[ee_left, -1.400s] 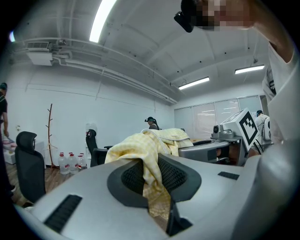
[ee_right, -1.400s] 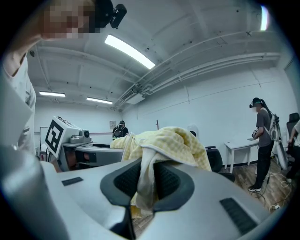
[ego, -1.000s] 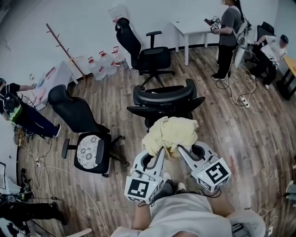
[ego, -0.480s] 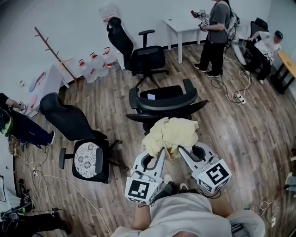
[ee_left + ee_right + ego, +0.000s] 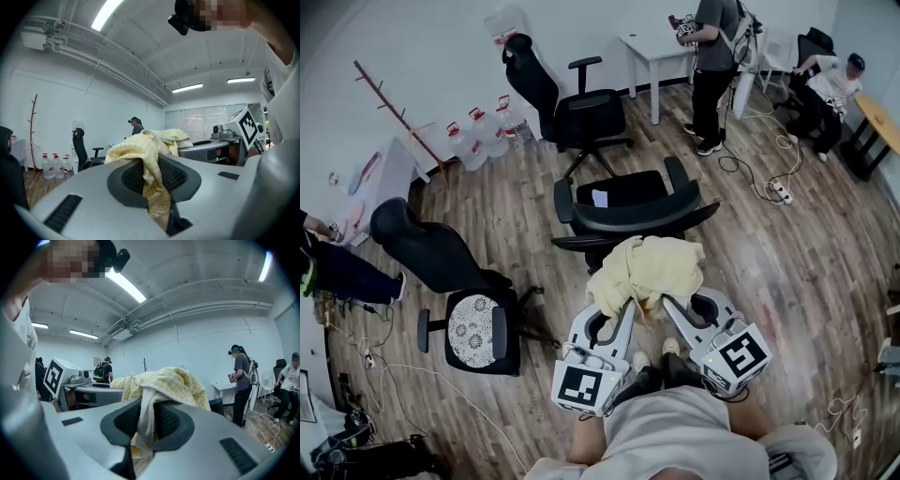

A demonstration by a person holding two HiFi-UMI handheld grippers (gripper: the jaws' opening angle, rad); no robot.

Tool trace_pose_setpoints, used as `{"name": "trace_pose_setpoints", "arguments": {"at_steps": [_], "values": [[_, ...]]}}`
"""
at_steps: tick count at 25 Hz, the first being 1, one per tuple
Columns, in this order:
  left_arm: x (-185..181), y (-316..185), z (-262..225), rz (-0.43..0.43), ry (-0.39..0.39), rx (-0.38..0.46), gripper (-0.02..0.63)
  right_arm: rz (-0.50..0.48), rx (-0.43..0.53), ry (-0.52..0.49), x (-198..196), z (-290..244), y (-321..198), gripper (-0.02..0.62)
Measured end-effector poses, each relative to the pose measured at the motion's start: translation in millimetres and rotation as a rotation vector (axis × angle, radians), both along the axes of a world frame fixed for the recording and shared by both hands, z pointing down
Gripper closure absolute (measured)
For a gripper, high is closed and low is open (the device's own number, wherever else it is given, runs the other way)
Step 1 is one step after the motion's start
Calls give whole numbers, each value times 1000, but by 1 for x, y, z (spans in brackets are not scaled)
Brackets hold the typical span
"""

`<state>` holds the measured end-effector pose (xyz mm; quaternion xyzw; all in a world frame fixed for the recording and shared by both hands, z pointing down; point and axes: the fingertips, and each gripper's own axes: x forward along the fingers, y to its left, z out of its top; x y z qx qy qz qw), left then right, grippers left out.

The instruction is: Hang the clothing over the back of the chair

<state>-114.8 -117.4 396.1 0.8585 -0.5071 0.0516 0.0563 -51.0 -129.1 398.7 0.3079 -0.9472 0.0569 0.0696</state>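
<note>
A pale yellow checked garment point(image 5: 645, 272) hangs bunched between my two grippers, held above the floor. My left gripper point(image 5: 622, 305) is shut on its left part, with cloth point(image 5: 149, 168) pinched between the black pads. My right gripper point(image 5: 667, 302) is shut on its right part, and the fabric point(image 5: 146, 413) is trapped between those pads too. Just beyond the garment stands a black office chair point(image 5: 628, 208). Its curved backrest point(image 5: 639, 225) faces me and its seat lies on the far side. The garment hangs close to the backrest, on my side of it.
A second black chair with a patterned cushion point(image 5: 475, 324) stands at the left, a third point(image 5: 567, 103) at the back. Water bottles point(image 5: 478, 136) and a coat stand point(image 5: 398, 112) line the far wall. People stand near a white table point(image 5: 661, 52). Cables point(image 5: 773, 187) lie on the wooden floor.
The chair and the rest of the room have slid down and left in the head view. The garment stays in both grippers in the same pose.
</note>
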Motion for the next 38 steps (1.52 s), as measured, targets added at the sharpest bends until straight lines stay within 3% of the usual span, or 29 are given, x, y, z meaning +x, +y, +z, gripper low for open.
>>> {"name": "trace_pose_setpoints", "arguments": {"at_steps": [22, 33, 38], "values": [[8, -34, -59, -76, -78, 184, 535, -57, 208, -55, 4, -60, -37, 528], [7, -74, -97, -95, -114, 272, 535, -69, 319, -67, 2, -100, -78, 528], [9, -86, -110, -110, -141, 298, 535, -49, 319, -78, 3, -112, -90, 528]]}}
